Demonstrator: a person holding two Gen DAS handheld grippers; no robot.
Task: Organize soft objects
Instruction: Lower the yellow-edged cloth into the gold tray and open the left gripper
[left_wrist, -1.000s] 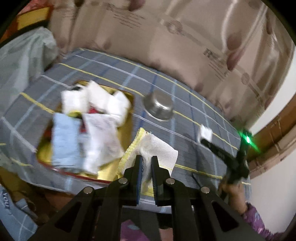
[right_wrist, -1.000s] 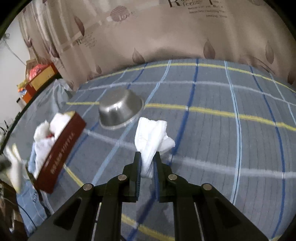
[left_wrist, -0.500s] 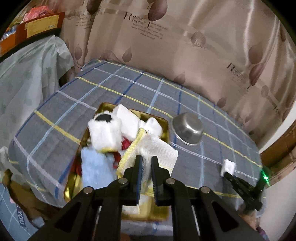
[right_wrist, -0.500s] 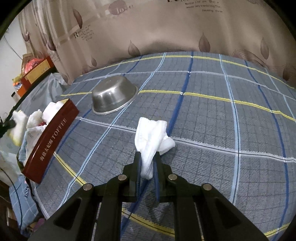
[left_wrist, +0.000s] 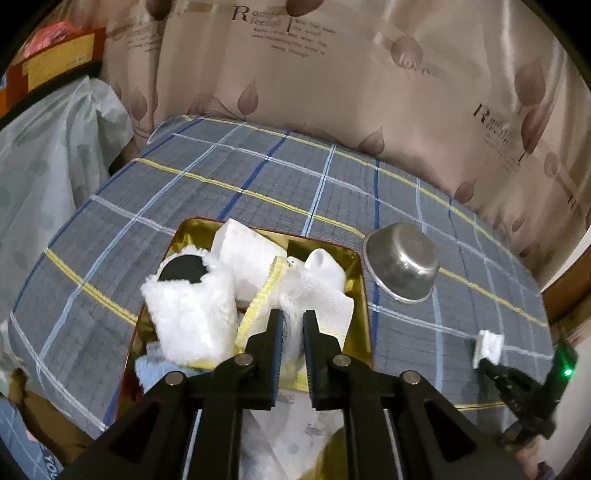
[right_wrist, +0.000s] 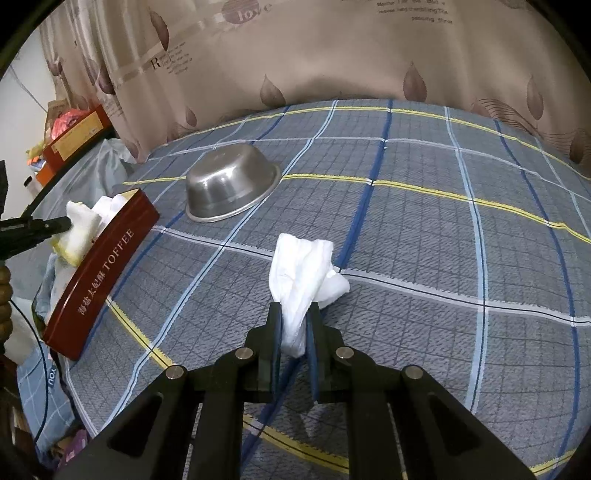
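My left gripper (left_wrist: 293, 321) hangs over the red and gold toffee tin (left_wrist: 364, 295), pointing steeply down. A white cloth with a yellow edge (left_wrist: 321, 299) sits between its fingers, and its jaws are opening slightly around it. The tin holds a fluffy white piece (left_wrist: 188, 314), a white foam block (left_wrist: 243, 254) and other soft items. My right gripper (right_wrist: 293, 314) is shut on a crumpled white cloth (right_wrist: 303, 273), held just above the checked blanket. In the right wrist view the left gripper (right_wrist: 62, 223) shows at the left edge with its cloth (right_wrist: 79, 229) over the tin (right_wrist: 107, 266).
An upturned steel bowl (left_wrist: 402, 266) lies on the checked blanket (right_wrist: 443, 240) just right of the tin. A patterned beige curtain (left_wrist: 332, 74) runs behind the surface. A plastic-covered pile (left_wrist: 48, 166) and boxes stand at the far left.
My left gripper has carried the yellow-edged cloth from beside the tin to over its contents and slightly lower. The right gripper has stayed in place with its white cloth.
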